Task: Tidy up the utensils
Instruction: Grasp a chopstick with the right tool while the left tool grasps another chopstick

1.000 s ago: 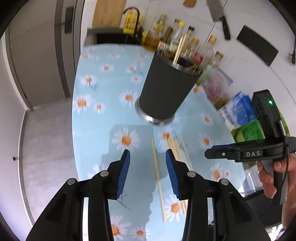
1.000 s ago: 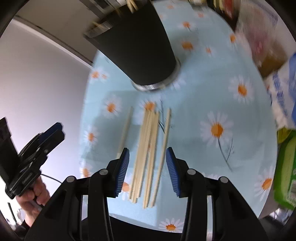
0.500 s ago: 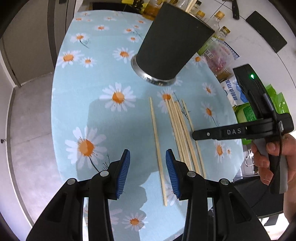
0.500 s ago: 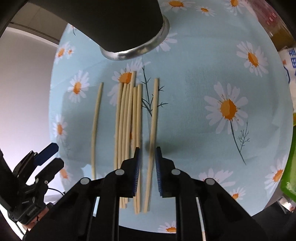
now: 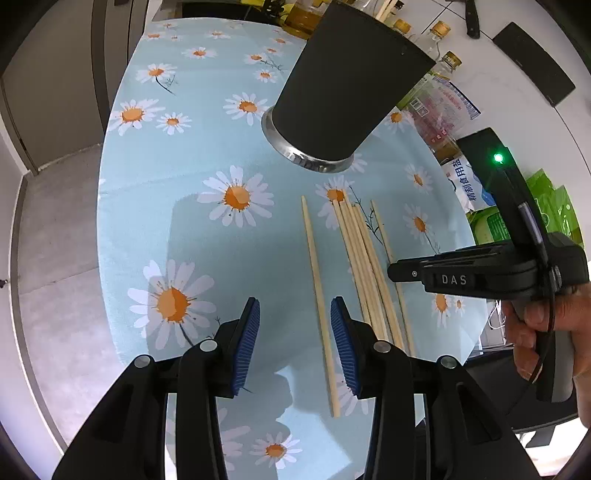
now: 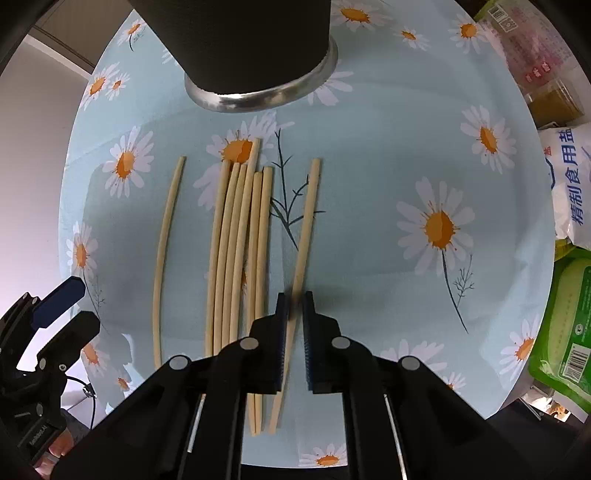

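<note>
A: Where are the chopsticks lying?

B: On the daisy-print tablecloth (image 6: 369,155), just in front of the dark utensil holder (image 6: 236,44). A bundle of chopsticks (image 6: 240,240) is lying side by side; one single chopstick (image 6: 164,243) is lying apart on its left, and the rightmost chopstick (image 6: 306,221) is lying apart on its right.

A: What is the right gripper (image 6: 294,314) doing?

B: It is pointing almost straight down, its jaws having just closed onto the rightmost chopstick, which is sitting pinched between the blue pads.

A: Is the left wrist view showing that grip?

B: No. There the right gripper (image 5: 397,271) is appearing side-on, held by a hand (image 5: 535,332), over the right-hand chopsticks; the contact itself is hidden. That view alone is showing bottles (image 5: 439,33) behind the holder.

A: And the left gripper (image 5: 293,347)?

B: It is tilting downward over the table, jaws standing apart and holding nothing, the single chopstick (image 5: 317,295) lying below the gap near the right pad.
</note>
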